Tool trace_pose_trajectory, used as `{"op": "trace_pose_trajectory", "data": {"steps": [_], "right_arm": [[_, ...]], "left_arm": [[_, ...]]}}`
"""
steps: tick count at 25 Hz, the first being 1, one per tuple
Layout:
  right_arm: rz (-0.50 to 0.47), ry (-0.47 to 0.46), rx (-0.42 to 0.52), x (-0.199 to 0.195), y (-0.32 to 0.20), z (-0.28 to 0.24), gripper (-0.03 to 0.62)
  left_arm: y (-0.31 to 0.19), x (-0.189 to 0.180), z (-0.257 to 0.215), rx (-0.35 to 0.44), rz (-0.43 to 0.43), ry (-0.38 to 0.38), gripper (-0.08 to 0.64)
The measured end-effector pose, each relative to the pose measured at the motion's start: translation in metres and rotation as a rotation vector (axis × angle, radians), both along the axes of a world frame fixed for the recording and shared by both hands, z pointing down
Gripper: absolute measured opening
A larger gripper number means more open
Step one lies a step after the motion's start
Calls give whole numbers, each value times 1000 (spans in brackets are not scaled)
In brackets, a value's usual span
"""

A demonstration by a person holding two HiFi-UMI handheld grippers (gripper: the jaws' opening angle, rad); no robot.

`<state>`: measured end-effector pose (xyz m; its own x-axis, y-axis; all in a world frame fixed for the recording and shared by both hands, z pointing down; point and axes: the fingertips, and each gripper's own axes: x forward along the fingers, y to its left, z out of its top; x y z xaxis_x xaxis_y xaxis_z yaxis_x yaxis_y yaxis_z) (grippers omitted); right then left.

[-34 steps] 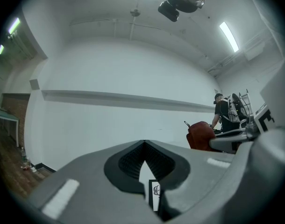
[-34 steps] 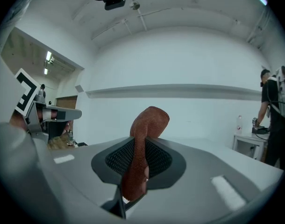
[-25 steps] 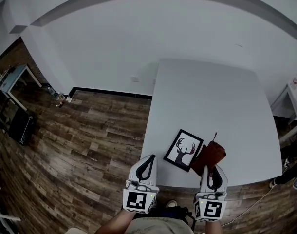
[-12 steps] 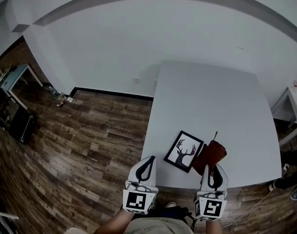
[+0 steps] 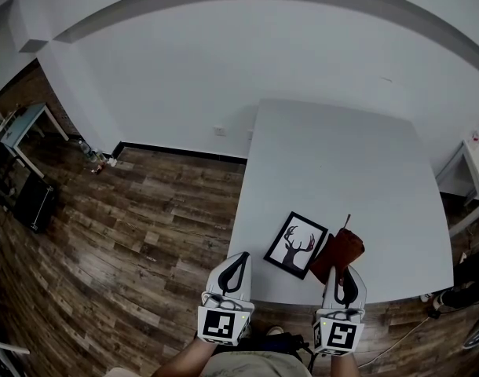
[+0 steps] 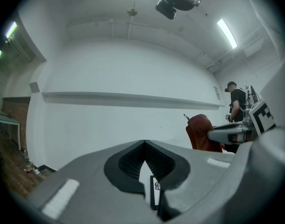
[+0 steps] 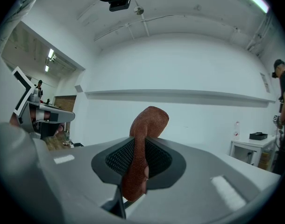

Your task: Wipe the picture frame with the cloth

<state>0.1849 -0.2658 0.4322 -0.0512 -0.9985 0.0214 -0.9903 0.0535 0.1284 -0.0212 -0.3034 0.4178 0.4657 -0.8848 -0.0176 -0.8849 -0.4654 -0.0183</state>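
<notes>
Head view, lower centre: the frame (image 5: 296, 244), black-edged and bearing a deer silhouette, lies flat on the white tabletop (image 5: 341, 159) close to its near edge. Just right of it stands the brown cloth (image 5: 340, 251), bunched upright; whether the cloth touches the frame cannot be told.

Right tool (image 5: 343, 273), lower right of the head view: its jaws are closed on the cloth. In the right gripper view the cloth (image 7: 149, 120) is pinched between the ribbed pads of the right tool (image 7: 138, 158) and rises above them in a rounded fold.

Left tool (image 5: 242, 256), lower left of centre, near the tabletop's near-left corner: in the left gripper view its jaws (image 6: 145, 146) meet at the tips with nothing between them. A sliver of the frame (image 6: 154, 195) shows through the gap below the tips. The cloth (image 6: 201, 132) appears at right of centre in that view.

Wooden floor (image 5: 129, 234) fills the left of the head view. A person (image 6: 236, 104) stands at the far right of the left gripper view.
</notes>
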Motion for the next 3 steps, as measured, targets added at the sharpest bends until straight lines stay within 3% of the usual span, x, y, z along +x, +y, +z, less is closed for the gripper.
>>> {"op": "trace_pose_trajectory", "data": {"steps": [3], "right_arm": [[3,-2,-5,0,2,1,91]], "left_arm": [[2,1,1,-40,5,-12,1]]}}
